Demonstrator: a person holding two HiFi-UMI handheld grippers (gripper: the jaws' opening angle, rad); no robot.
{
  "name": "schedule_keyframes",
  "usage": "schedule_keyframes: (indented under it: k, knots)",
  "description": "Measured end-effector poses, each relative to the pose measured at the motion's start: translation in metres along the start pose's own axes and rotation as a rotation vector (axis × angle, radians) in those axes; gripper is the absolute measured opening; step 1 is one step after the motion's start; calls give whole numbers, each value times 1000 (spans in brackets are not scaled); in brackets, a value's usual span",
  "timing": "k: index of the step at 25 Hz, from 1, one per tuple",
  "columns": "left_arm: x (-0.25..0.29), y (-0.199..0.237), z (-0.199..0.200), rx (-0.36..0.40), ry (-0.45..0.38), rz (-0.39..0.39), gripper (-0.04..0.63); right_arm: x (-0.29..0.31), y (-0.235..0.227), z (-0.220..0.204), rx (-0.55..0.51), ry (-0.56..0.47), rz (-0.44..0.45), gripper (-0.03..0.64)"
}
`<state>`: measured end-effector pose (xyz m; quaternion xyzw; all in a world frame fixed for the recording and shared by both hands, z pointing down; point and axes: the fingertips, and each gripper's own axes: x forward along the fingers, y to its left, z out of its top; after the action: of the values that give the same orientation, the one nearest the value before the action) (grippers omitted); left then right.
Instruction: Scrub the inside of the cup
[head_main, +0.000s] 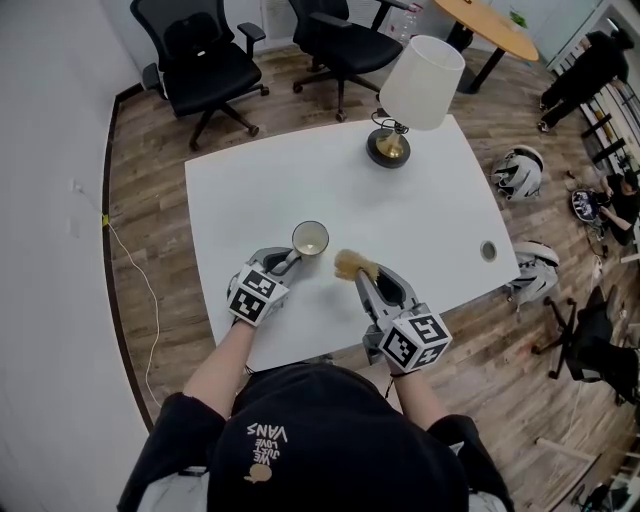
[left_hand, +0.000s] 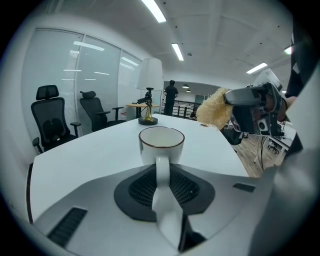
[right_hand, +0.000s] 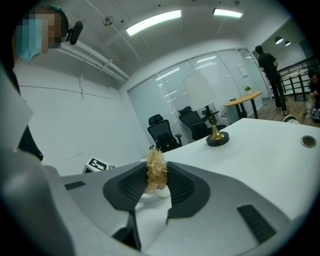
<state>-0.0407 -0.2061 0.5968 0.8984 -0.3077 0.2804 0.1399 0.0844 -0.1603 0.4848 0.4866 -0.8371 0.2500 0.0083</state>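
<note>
Lamp (head_main: 420, 85) on white table (head_main: 290, 190)

The left gripper (head_main: 286, 262) has its jaws closed on the handle of the cup (head_main: 310, 238), reaching it from the near left and tilting downward. The right gripper (head_main: 364, 277) sits just right of the cup, jaws pinching a straw-coloured scrubber (head_main: 350, 264). Both forearms extend forward, bare below the dark sleeves.
</note>
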Motion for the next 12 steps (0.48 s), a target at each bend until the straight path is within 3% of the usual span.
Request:
schedule_keyframes:
  k: [12]
  knots:
    - [4, 3, 2, 11, -8, 16, 72, -3, 3, 4, -6, -14, -8, 115]
